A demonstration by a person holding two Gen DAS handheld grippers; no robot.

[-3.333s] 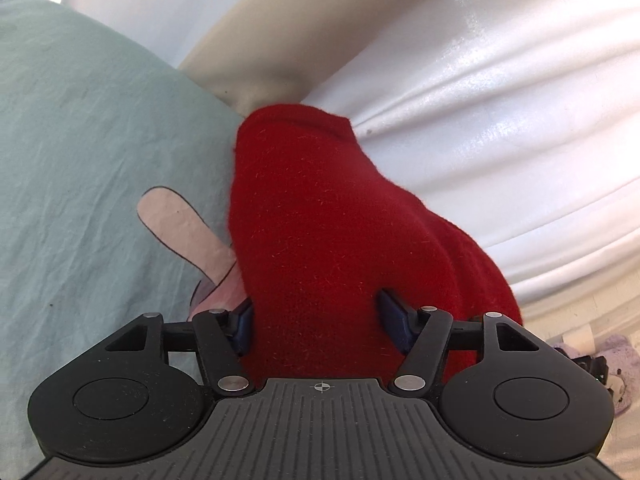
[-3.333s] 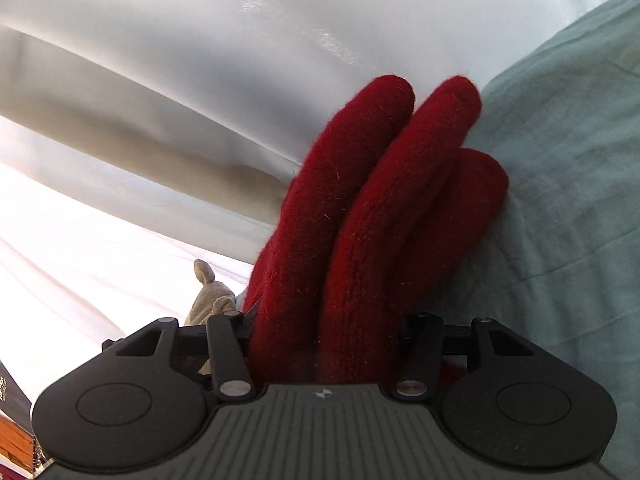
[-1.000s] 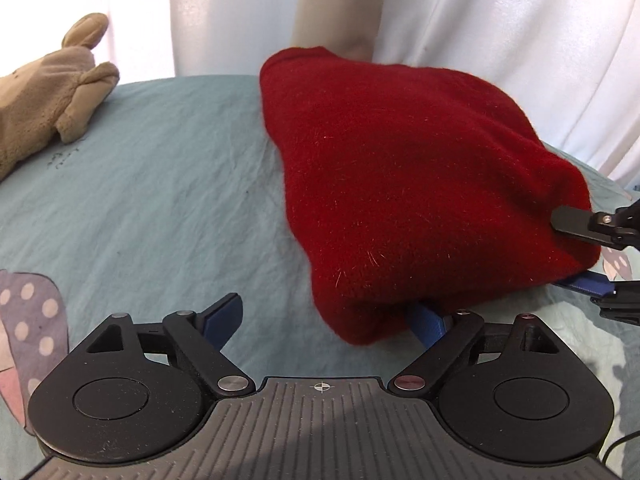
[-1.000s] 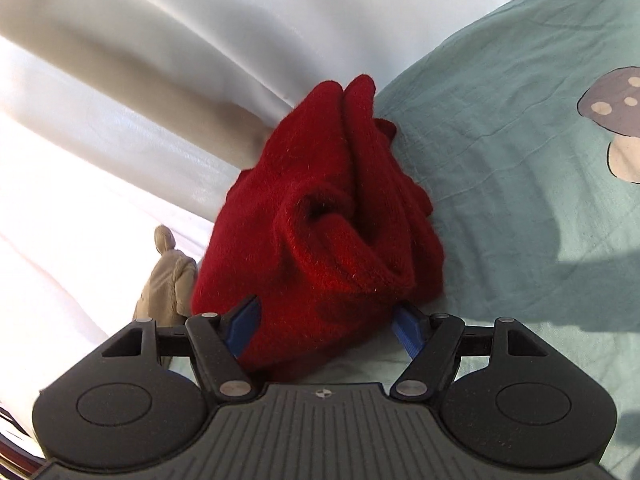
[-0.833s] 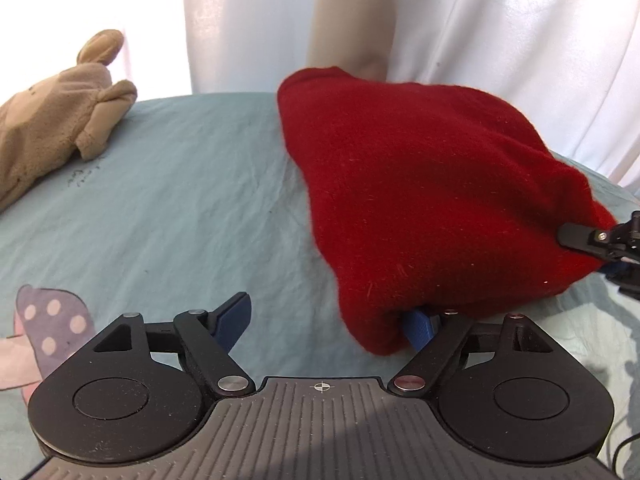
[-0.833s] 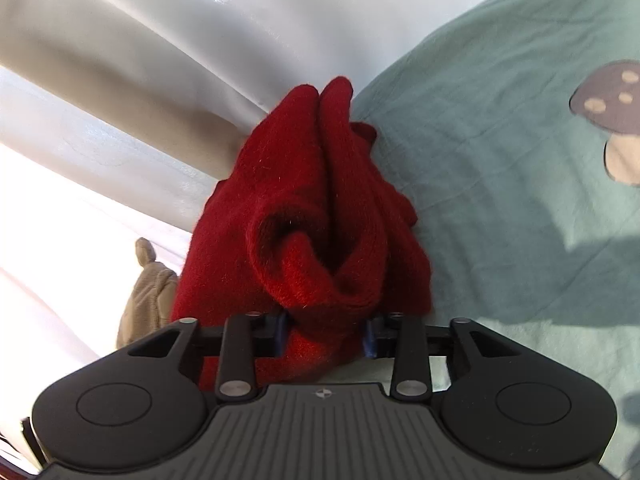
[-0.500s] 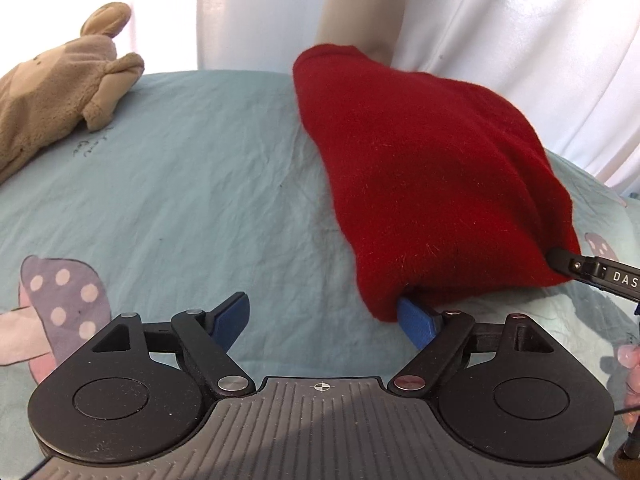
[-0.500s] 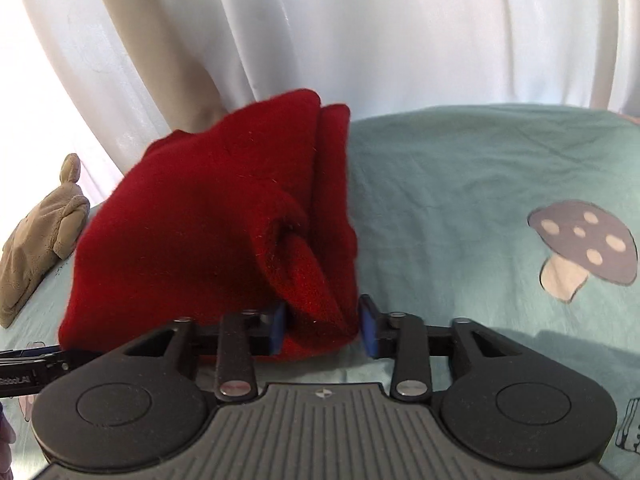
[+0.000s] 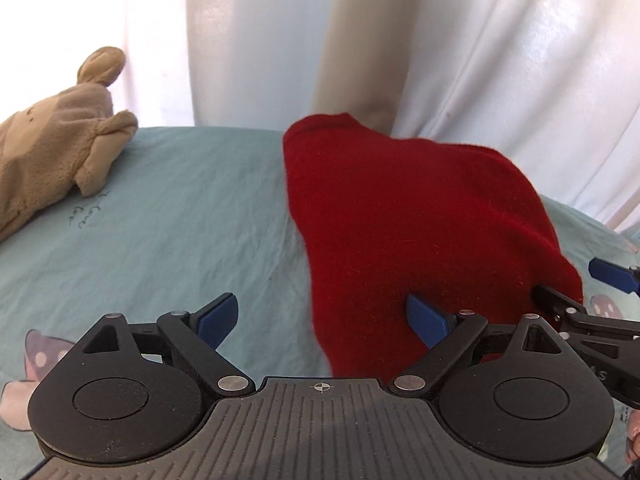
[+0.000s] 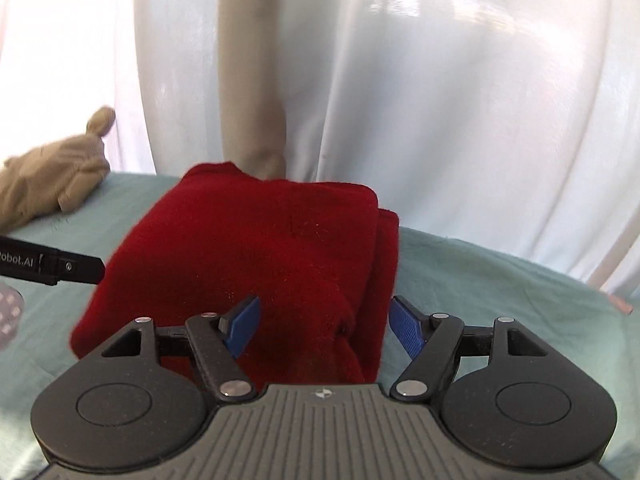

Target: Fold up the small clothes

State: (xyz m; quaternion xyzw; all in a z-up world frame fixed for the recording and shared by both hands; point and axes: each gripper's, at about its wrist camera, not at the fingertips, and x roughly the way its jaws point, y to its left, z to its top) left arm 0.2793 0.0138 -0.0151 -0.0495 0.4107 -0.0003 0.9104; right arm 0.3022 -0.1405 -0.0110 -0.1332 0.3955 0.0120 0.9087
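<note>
A folded red woolly garment (image 9: 404,224) lies bunched on the light teal sheet (image 9: 180,216); it also shows in the right wrist view (image 10: 256,256). My left gripper (image 9: 320,320) is open at its near left edge, with the right blue pad (image 9: 426,320) against the cloth and the left pad over bare sheet. My right gripper (image 10: 322,324) is open, its blue pads standing either side of the garment's near folded end without pinching it. The right gripper's fingers (image 9: 568,308) show at the right of the left wrist view.
A beige plush glove (image 9: 52,156) lies at the far left on the sheet, also in the right wrist view (image 10: 48,176). White curtains (image 10: 440,100) hang behind the bed. Mushroom prints (image 9: 36,364) mark the sheet near the left gripper.
My right gripper was shut on the garment's folded end half a second ago and has now opened, letting it go. The garment has settled on the sheet. My left gripper stays open.
</note>
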